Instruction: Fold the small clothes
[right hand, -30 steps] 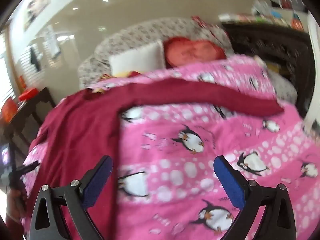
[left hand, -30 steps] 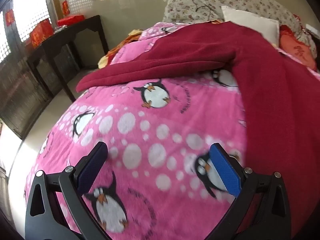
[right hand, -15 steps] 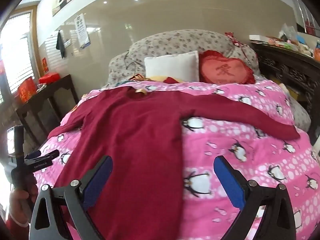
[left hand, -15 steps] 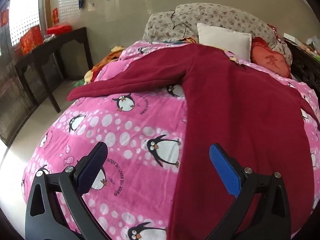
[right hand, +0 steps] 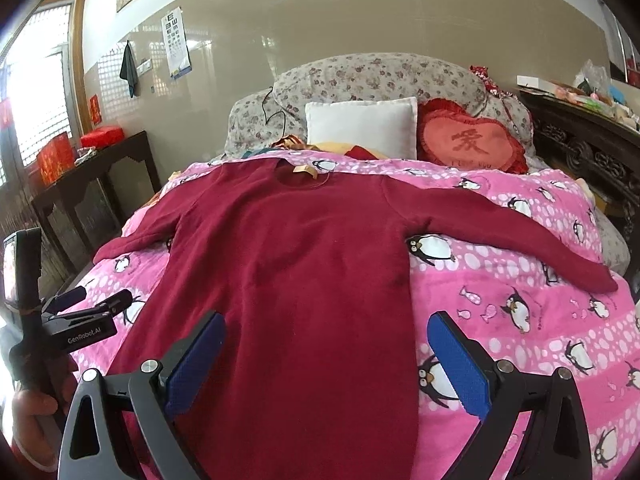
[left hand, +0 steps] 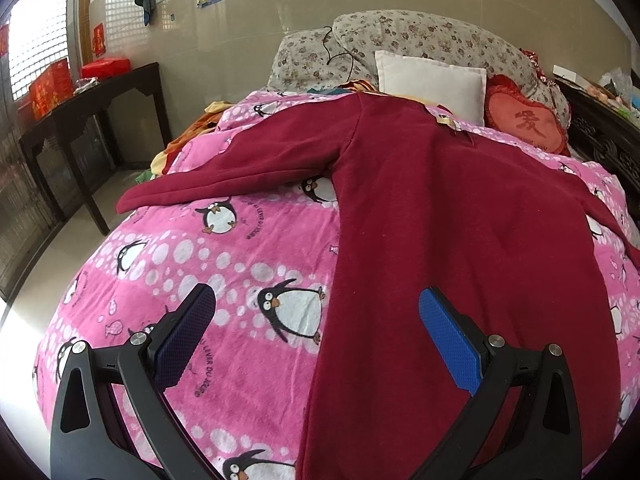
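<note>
Both grippers were held above the near end of the bed, each with its jaws spread wide and nothing between the pads. The left gripper (left hand: pixel 316 336) straddled the left side edge of the maroon long-sleeved top (left hand: pixel 460 220); the right gripper (right hand: pixel 326 354) sat over the lower body panel, toward its right edge.

The top (right hand: pixel 292 272) lay flat and face-up on the pink penguin blanket (right hand: pixel 520 320). Its long axis ran straight away from both grippers: hem nearest, neckline (right hand: pixel 304 176) farthest, toward the white pillow (right hand: pixel 360 128). Both sleeves were spread outward to either side.

The left sleeve (left hand: pixel 240 172) extended ahead and to the left of the left gripper, well apart from it. The right sleeve (right hand: pixel 520 236) extended ahead and to the right of the right gripper, likewise well apart. Each sleeve was therefore nearer to its same-side gripper.

Judged from this layout, no fold had yet been made. A first fold would likely require a forward reach to a sleeve.
</note>
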